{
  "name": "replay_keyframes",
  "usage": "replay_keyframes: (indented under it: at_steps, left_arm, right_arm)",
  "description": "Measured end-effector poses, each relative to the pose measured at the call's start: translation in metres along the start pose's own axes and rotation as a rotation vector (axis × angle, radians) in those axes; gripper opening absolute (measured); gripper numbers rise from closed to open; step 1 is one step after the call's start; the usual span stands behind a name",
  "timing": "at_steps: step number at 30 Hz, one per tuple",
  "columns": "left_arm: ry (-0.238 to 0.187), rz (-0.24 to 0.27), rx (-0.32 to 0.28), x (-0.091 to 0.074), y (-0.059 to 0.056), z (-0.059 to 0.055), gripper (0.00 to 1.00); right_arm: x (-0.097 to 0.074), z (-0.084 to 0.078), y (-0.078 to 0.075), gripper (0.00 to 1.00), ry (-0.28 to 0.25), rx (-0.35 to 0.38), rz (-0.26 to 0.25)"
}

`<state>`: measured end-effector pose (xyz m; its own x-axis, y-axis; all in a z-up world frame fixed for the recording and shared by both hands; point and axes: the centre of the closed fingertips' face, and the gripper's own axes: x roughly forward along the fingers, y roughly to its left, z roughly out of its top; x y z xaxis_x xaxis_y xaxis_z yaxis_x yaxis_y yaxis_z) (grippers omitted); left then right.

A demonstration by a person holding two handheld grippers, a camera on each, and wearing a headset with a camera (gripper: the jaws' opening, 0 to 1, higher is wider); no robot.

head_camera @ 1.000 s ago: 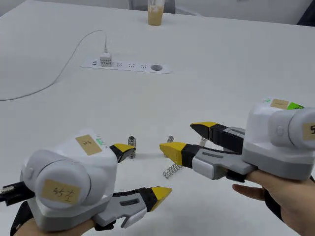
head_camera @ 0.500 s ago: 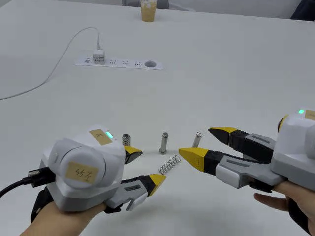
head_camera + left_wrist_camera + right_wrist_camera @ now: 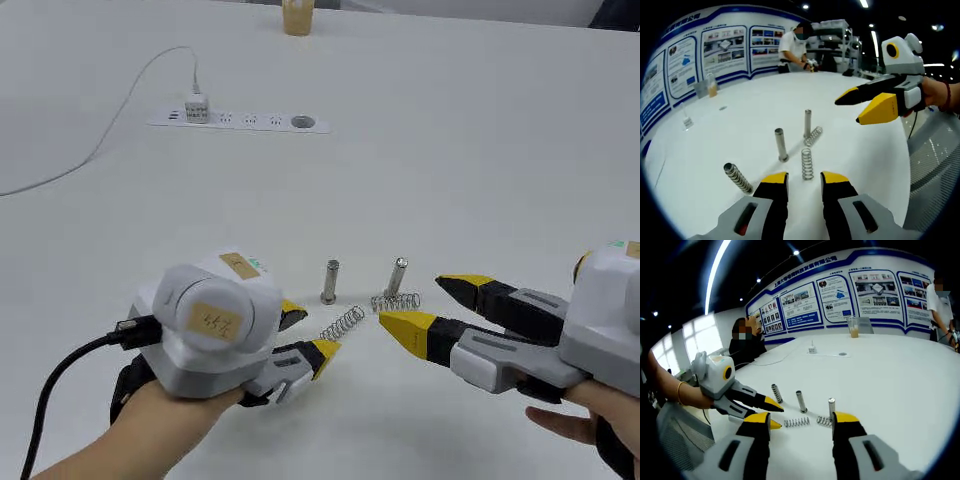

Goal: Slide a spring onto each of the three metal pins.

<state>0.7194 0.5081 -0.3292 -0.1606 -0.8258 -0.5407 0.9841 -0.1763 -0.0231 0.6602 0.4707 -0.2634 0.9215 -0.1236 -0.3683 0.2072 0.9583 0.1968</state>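
Two bare metal pins [image 3: 330, 281] [image 3: 398, 275] stand upright mid-table. A third pin [image 3: 737, 177] wears a spring and leans left of my left gripper's jaws. One loose spring [image 3: 343, 324] lies just ahead of my left gripper [image 3: 310, 333], which is open with nothing between its fingers. Another loose spring [image 3: 396, 300] lies at the foot of the right-hand pin. My right gripper [image 3: 415, 302] is open and holds nothing, its tips just right of that spring. In the right gripper view both loose springs [image 3: 796, 422] [image 3: 824, 421] lie between its jaws.
A white power strip [image 3: 240, 120] with a plug [image 3: 196, 103] and a cable lies at the far left of the white table [image 3: 480, 150]. A cup of yellow drink [image 3: 297, 15] stands at the far edge. People stand beyond the table in both gripper views.
My left gripper has moved right, up to the loose spring, and now hides the spring-wearing pin. My right gripper has drawn back to the right. A second loose spring now shows by the right-hand pin.
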Motion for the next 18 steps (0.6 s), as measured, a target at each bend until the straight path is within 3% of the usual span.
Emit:
replay_keyframes:
  at_steps: [5, 18]
  left_arm:
    - [0.009, -0.002, -0.026, 0.007, 0.000, -0.004, 0.23]
    - [0.017, -0.034, 0.000, 0.017, -0.006, -0.003, 0.15]
  right_arm:
    - [-0.001, -0.006, -0.001, 0.51, 0.017, 0.002, -0.006]
    - [0.002, -0.013, 0.000, 0.50, 0.041, 0.000, -0.003]
